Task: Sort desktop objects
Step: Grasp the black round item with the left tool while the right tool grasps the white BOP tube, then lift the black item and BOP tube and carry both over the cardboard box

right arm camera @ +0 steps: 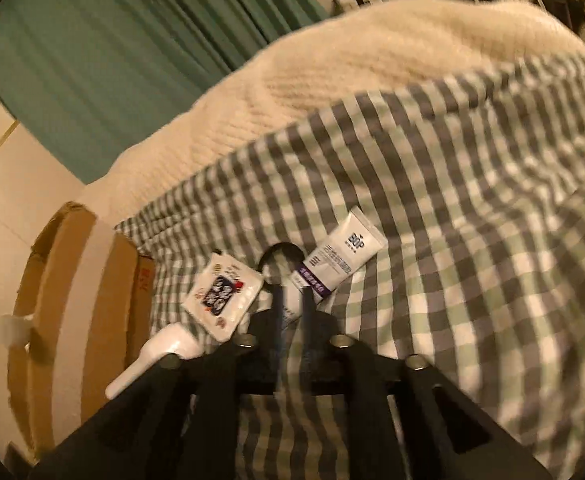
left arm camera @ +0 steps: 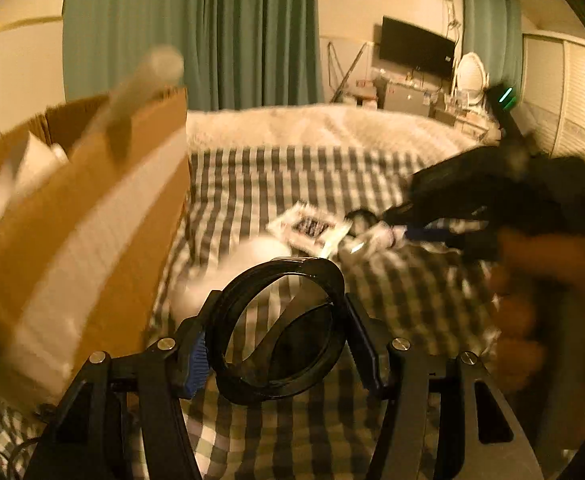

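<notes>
In the left wrist view my left gripper is shut on a black round ring, its pads pressing both sides, held above the checked bedcover. The right gripper, with a hand behind it, reaches in from the right over a small white tube. Seen from the right wrist, my right gripper stands narrow, with that small white tube filling the gap between its fingers. A larger white tube, a printed white packet, a white scoop-like piece and a black loop lie around it.
An open cardboard box stands at the left edge of the bed, with white things and a white stick inside; it also shows as the box in the right wrist view. A cream blanket covers the far bed. Green curtains hang behind.
</notes>
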